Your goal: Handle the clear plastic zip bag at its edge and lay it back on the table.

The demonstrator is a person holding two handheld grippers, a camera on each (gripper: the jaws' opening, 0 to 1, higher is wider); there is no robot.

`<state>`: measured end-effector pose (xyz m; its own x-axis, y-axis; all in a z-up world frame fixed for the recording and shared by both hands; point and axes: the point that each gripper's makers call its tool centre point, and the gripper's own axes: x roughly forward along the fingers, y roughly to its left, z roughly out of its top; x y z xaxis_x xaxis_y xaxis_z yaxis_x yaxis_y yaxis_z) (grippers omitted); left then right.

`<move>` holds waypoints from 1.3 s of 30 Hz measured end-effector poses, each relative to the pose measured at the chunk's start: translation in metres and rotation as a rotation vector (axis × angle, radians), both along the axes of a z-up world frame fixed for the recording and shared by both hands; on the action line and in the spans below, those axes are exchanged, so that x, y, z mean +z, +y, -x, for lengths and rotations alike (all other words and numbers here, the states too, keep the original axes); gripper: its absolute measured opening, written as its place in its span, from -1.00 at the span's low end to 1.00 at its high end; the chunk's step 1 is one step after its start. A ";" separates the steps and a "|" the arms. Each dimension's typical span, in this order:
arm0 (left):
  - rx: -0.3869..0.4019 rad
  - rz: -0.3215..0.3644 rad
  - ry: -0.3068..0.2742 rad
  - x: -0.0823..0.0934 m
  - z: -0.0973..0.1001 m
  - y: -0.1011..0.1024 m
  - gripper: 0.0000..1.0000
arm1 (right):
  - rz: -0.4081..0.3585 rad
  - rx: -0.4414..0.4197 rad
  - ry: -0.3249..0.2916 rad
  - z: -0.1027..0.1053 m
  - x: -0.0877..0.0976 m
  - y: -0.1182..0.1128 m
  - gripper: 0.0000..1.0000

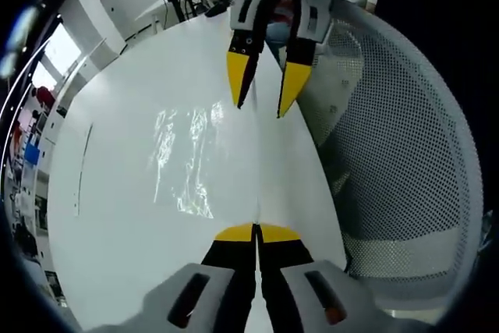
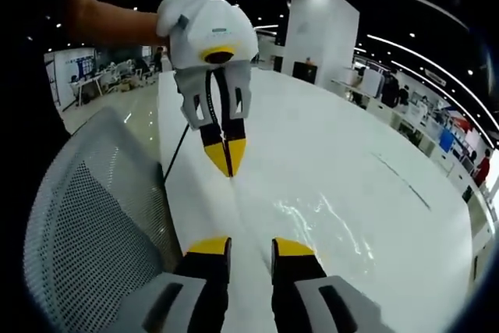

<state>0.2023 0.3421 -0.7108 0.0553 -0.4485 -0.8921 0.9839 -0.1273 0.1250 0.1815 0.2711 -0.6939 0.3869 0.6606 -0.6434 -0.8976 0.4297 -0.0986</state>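
Note:
The clear plastic zip bag (image 1: 183, 163) lies flat on the white table (image 1: 117, 255), showing mostly as glints; it also appears in the right gripper view (image 2: 327, 220). My left gripper (image 1: 256, 232) is shut, its yellow tips pressed together just right of the bag's near corner; nothing shows between them. In the right gripper view the left gripper (image 2: 227, 163) hangs tips down over the table's edge, held by a person's hand. My right gripper (image 2: 250, 246) is open with an empty gap, the bag ahead and to its right. It also shows in the left gripper view as the right gripper (image 1: 267, 83), above the bag's far right side.
A grey mesh office chair (image 1: 405, 154) stands close against the table's edge, also seen as the chair back (image 2: 93, 216). A thin seam (image 2: 401, 181) runs across the tabletop. Desks and shelves stand far behind in a large hall.

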 end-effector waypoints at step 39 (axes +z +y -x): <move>-0.152 0.103 -0.132 0.015 0.003 -0.008 -0.83 | 0.065 0.111 -0.037 0.008 -0.006 0.008 -1.00</move>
<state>0.1997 0.3339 -0.6954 0.0931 -0.5494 -0.8303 0.9285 -0.2531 0.2716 0.1736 0.2792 -0.6995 0.3382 0.6582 -0.6726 -0.9345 0.3194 -0.1572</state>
